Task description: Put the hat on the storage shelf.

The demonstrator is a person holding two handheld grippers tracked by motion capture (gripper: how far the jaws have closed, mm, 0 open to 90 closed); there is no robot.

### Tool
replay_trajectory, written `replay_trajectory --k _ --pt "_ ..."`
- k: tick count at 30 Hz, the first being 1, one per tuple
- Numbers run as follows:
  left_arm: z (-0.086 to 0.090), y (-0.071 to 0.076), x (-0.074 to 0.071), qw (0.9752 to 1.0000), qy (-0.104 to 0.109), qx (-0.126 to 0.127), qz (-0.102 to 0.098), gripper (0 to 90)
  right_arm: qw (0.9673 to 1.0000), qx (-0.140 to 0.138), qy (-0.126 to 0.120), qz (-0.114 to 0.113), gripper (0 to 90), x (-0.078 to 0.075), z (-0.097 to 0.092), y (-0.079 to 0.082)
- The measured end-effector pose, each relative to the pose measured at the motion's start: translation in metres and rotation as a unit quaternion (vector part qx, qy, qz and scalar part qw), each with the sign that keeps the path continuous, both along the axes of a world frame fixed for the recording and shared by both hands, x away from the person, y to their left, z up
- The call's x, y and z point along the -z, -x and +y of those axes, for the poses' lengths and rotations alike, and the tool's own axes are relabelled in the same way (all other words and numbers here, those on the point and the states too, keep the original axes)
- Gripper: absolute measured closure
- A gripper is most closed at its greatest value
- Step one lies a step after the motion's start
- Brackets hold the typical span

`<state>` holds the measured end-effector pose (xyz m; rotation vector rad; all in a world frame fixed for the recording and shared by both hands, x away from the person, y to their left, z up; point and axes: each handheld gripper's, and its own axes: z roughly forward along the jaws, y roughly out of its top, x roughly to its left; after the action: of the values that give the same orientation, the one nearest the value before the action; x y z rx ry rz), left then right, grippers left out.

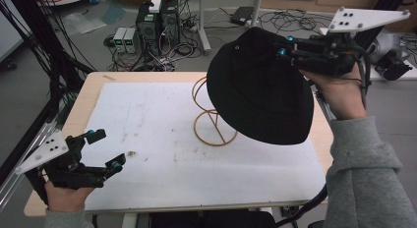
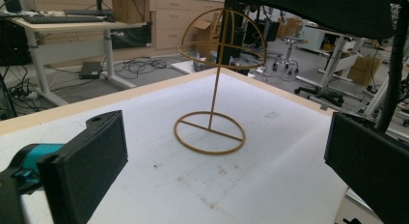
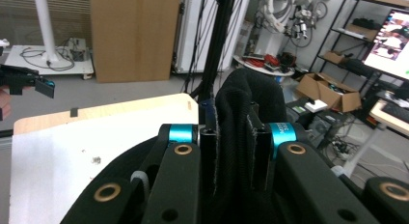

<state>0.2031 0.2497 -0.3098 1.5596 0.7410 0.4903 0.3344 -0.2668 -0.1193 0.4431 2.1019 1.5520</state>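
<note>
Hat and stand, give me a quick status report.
Right gripper shut on black hat, held above wire stand. Left gripper open, low over the mat. Nothing between hat and stand.

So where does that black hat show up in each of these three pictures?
High view: the black hat hangs upper right of centre, held by the right gripper, above the gold wire hat stand.
Left gripper view: its brim crosses the top right edge.
Right gripper view: bunched fabric clamped between the jaws, bottom centre.
Shared landmark: the white mat.
</note>
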Motion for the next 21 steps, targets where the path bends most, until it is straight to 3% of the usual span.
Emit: replay_trajectory --k 21 --pt "0.01 0.03 0.004 0.9994 -0.01 -0.031 0.007 1.7 0.9984 -0.055 0.011 0.006 80.4 0.013 0.067 -0.044"
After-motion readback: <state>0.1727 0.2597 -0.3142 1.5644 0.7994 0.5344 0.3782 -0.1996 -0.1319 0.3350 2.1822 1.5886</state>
